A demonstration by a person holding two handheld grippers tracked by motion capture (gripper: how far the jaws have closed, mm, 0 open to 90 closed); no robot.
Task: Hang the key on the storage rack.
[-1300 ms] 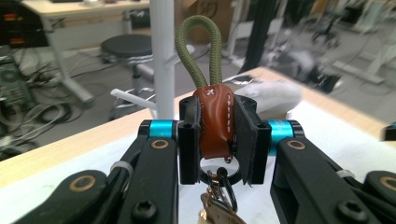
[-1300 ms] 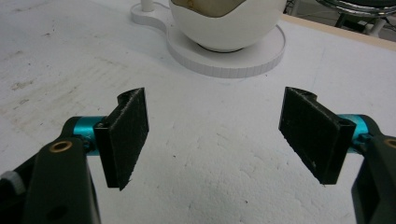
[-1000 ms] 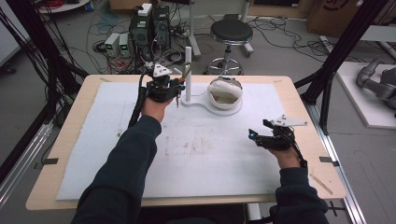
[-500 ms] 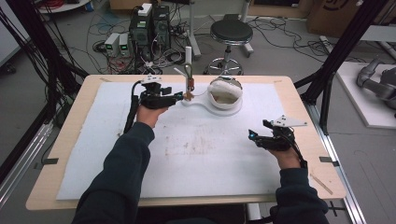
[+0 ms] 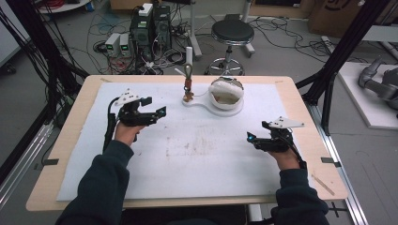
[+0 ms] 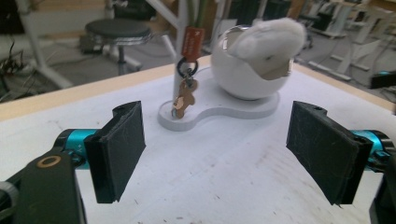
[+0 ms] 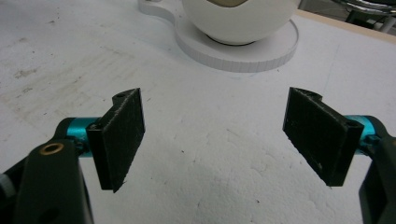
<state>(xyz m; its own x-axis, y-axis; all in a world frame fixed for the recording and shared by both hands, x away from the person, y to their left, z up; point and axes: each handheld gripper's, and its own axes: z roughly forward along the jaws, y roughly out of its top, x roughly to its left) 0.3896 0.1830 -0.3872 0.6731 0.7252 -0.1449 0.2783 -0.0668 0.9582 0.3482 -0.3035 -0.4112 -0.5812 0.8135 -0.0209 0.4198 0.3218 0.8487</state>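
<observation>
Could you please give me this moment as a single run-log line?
left gripper: jaws just opened, empty, clear of key ring hanging on stand | right gripper: open, empty | white bowl: on base

Ahead of the left gripper (image 5: 157, 111) the bench (image 5: 197, 154) lies bare up to the white stand (image 5: 199, 101), whose hanging keychain (image 5: 188, 89) and round bowl (image 5: 226, 93) block the way, while open mat surrounds the right gripper (image 5: 253, 138).

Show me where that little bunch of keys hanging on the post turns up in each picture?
High view: the keys hang top centre, above the white stand's narrow end.
Left claw view: keys upper centre, left of the white ball.
Right claw view: not in it.
Shared landmark: the white ball on its stand.
</observation>
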